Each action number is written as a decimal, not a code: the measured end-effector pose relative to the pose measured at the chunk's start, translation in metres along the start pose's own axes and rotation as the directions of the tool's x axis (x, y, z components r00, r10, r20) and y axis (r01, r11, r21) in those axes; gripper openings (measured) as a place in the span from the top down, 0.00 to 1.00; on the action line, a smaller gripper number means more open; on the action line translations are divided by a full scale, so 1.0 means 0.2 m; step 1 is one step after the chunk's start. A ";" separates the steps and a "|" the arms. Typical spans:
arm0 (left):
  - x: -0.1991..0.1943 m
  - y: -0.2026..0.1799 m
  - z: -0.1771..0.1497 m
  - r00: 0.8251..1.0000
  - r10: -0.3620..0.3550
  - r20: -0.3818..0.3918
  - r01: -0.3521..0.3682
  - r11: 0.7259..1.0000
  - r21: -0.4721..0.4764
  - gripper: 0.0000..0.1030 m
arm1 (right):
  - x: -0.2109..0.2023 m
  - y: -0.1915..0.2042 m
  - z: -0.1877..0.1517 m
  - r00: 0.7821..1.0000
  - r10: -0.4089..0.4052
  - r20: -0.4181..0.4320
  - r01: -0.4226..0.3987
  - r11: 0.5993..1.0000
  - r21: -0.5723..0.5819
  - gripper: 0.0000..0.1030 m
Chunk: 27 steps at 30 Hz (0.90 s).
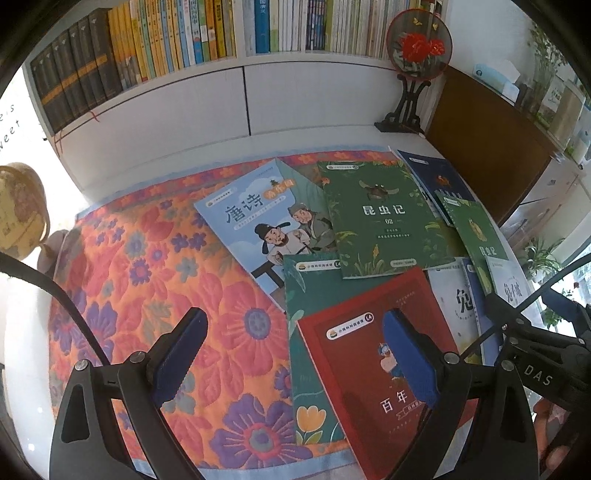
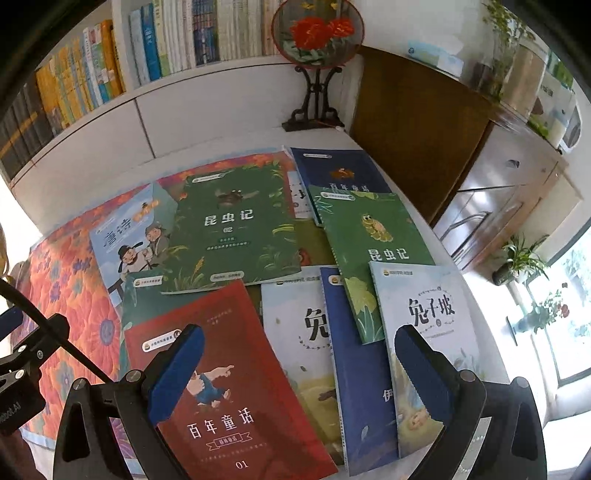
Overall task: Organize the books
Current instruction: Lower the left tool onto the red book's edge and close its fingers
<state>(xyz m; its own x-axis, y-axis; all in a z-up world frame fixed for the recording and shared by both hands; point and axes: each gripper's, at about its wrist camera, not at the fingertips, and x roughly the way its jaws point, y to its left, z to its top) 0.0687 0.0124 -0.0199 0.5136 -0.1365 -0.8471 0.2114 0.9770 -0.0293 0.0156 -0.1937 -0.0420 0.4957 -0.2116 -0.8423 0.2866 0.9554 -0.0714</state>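
Observation:
Several thin books lie overlapping on a floral quilted mat (image 1: 147,266). A red book (image 1: 354,369) (image 2: 229,387) is nearest, over a teal book (image 1: 314,295). Behind lie a light-blue book with two cartoon figures (image 1: 255,225) (image 2: 122,236) and a dark-green insect book (image 1: 380,218) (image 2: 236,229). Rightwards sit a navy book (image 2: 332,166), a green frog book (image 2: 373,243), a pale-blue book (image 2: 428,314), a blue book (image 2: 358,369) and a white book (image 2: 295,332). My left gripper (image 1: 295,354) hovers open over the mat and the red book. My right gripper (image 2: 299,373) hovers open above the red, white and blue books.
A white bookcase (image 1: 166,103) with packed book rows stands behind the table. A round red-flower ornament on a dark stand (image 1: 417,48) (image 2: 317,33) sits at the back. A globe (image 1: 18,210) is at the left, a brown cabinet (image 2: 424,122) and potted plants (image 2: 521,258) at the right.

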 end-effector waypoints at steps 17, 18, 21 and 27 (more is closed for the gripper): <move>0.03 0.00 -0.08 1.000 0.012 -0.021 -0.012 1.000 0.000 0.07 | 0.00 0.06 -0.04 1.000 0.001 0.005 -0.001 0.997 -0.079 0.00; 0.04 0.01 -0.10 1.000 0.015 -0.027 -0.015 1.000 0.000 0.07 | 0.01 0.05 -0.05 1.000 0.002 0.000 -0.002 0.996 -0.086 0.00; 0.10 0.03 -0.17 0.998 0.002 -0.069 -0.004 1.000 -0.024 0.07 | 0.09 0.00 -0.10 0.995 0.071 -0.065 -0.075 0.995 -0.062 0.00; 0.24 0.07 -0.35 0.979 -0.104 -0.178 0.083 0.990 -0.118 0.16 | 0.24 -0.11 -0.25 0.943 0.293 -0.155 -0.295 0.955 0.010 0.00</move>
<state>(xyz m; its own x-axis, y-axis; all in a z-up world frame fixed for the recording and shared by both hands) 0.0380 0.0300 -0.0991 0.3329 -0.2058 -0.9202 0.1542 0.9746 -0.1622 -0.0081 -0.2139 -0.1072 0.4244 0.1121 -0.8985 0.1357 0.9732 0.1855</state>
